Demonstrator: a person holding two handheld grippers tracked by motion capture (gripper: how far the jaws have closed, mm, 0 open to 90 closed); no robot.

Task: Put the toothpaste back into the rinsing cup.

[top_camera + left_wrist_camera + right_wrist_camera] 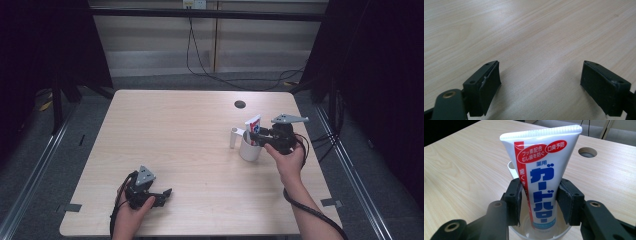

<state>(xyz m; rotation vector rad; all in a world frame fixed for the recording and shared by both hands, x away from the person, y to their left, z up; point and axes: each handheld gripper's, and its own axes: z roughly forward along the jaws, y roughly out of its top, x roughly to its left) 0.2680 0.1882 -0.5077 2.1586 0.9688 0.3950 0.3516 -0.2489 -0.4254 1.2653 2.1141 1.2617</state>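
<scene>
a pale wood counter (190,150) in a dim room: the right gripper (540,200) has its jaws closed on a toothpaste tube (541,170) standing upright, cap down, in a white cup (250,148). well left of the cup, the left gripper (159,195) rests with jaws spread, holding nothing.

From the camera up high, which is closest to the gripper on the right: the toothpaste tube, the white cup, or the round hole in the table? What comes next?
From the right gripper in the high view:
1. Toothpaste tube: between its jaws, standing upright in the cup.
2. White cup: just below the jaws, holding the tube's bottom end.
3. Round hole: farther back on the table.
</scene>
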